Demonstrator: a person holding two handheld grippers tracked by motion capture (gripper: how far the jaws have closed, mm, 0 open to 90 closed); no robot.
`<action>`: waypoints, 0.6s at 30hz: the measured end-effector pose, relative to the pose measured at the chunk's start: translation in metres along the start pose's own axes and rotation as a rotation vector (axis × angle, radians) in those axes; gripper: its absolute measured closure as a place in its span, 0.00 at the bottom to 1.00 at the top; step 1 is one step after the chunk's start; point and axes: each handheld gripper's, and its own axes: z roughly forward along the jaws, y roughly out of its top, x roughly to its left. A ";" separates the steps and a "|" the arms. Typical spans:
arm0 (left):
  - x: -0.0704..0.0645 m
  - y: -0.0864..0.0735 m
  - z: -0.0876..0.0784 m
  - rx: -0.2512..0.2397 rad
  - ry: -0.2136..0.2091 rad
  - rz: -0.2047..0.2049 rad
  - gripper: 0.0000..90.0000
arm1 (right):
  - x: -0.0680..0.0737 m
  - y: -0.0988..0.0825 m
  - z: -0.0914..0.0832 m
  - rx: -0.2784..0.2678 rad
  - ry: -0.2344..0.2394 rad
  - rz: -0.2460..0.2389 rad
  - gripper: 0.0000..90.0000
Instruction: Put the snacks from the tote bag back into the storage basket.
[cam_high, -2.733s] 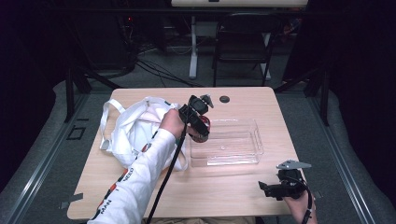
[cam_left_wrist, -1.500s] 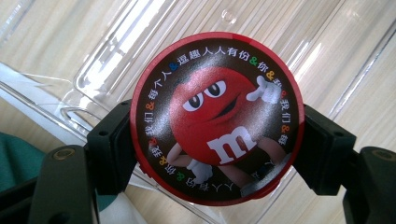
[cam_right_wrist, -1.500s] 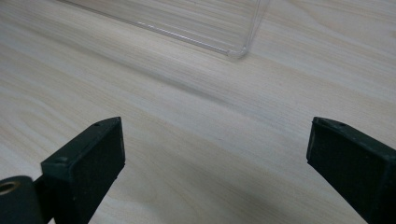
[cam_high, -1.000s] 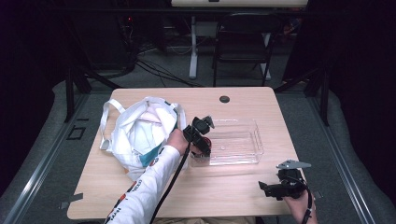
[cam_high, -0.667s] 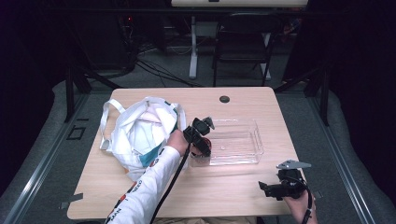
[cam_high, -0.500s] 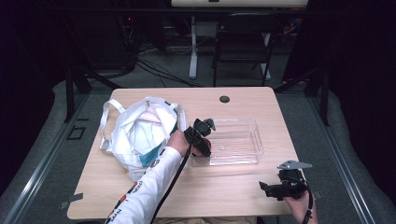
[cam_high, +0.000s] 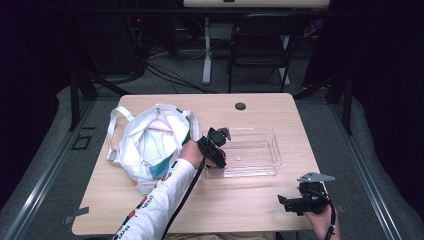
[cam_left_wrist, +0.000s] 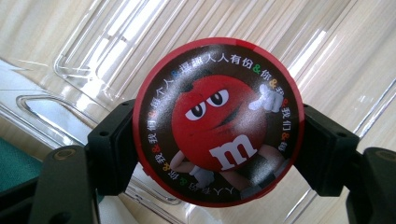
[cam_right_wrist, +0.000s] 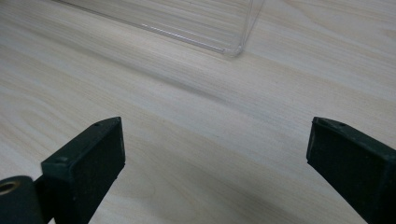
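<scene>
Round red candy tin (cam_left_wrist: 218, 122), M&M figure printed on the lid, ring of small characters round the edge. It sits clamped between the jaws of the left tongs (cam_left_wrist: 218, 154), one jaw on each side of its rim, lid facing the camera. Held above the near-left end of the clear plastic tray (cam_high: 260, 152); tray floor and ribbed walls show behind it in the left gripper view. Whether the tin touches the tray, cannot tell.

Handling, as a judgement: small, rigid, probably light; smooth glossy rim, so liable to slip or twist if gripped off-centre. Best taken across the full width, as now, jaws flat on opposite sides.

In the high view the left tongs (cam_high: 214, 145) sit at the tray's left end, just beside the white tote bag (cam_high: 150, 142) lying open on the surface (cam_high: 250, 205).

Right tongs (cam_high: 300, 202) near the surface's front right edge, well apart from the tray; jaws spread wide, nothing between them.
</scene>
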 end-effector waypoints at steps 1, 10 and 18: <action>0.001 0.000 -0.002 -0.008 0.002 -0.001 0.25 | 0.000 0.000 0.000 0.005 0.002 -0.003 0.05; 0.003 0.005 -0.027 -0.075 0.012 -0.004 0.14 | 0.000 0.000 0.000 0.005 0.002 -0.002 0.05; -0.001 -0.001 -0.060 -0.146 0.039 0.016 0.10 | 0.000 0.000 0.001 0.003 0.006 0.000 0.05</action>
